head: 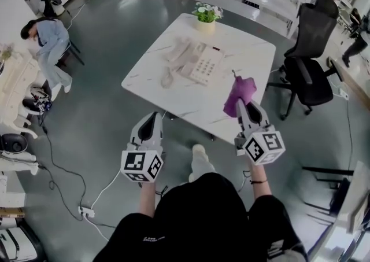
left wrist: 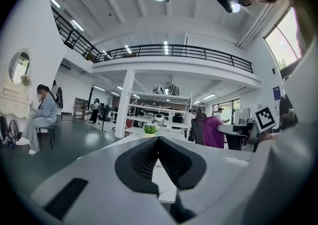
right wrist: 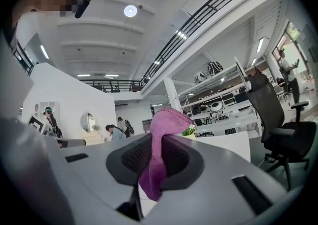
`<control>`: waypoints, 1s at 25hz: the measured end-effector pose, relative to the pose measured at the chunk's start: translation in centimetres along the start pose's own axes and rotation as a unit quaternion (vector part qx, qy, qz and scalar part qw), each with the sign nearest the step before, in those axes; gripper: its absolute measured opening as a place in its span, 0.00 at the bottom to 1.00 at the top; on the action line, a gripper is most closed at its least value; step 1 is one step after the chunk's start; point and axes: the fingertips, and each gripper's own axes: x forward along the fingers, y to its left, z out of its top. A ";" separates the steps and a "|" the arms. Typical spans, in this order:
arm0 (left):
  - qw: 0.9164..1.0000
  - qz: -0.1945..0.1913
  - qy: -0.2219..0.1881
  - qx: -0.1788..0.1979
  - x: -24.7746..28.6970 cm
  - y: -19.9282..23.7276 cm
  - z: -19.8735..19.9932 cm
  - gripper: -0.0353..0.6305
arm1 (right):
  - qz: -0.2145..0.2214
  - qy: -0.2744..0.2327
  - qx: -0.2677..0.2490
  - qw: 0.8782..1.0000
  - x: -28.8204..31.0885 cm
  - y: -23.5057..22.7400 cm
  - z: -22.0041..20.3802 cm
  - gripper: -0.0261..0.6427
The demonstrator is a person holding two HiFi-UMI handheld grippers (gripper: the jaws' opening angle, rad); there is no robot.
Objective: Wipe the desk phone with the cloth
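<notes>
An open office with a grey floor; a white marbled table (head: 173,102) stands in front of the person. Nearest, the left gripper (head: 154,115) hangs before the table's near edge, its jaws pressed together on nothing. The right gripper (head: 243,104) is over the near right part of the table, jaws pinching the purple cloth (head: 240,93). The right gripper view shows the cloth (right wrist: 160,134) bunched above the jaws and hanging below them.

Further in, the desk phone (head: 195,62) lies mid-table. Its long axis runs from near left to far right, with the handset along its left side and the cord trailing nearer. Only the head view shows it. At the far edge, a small pot (head: 206,24) holds a green plant (head: 206,12).
</notes>
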 end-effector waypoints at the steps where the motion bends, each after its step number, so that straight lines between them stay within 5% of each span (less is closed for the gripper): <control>1: 1.000 -0.001 0.001 -0.001 0.5 0.3 0.0 0.05 | -0.001 0.002 0.000 1.000 0.5 -0.1 -0.2 0.09; 25: 0.996 -0.079 0.030 -0.005 20.6 5.6 1.6 0.05 | -0.083 0.020 -0.014 0.996 14.8 -9.3 0.9 0.09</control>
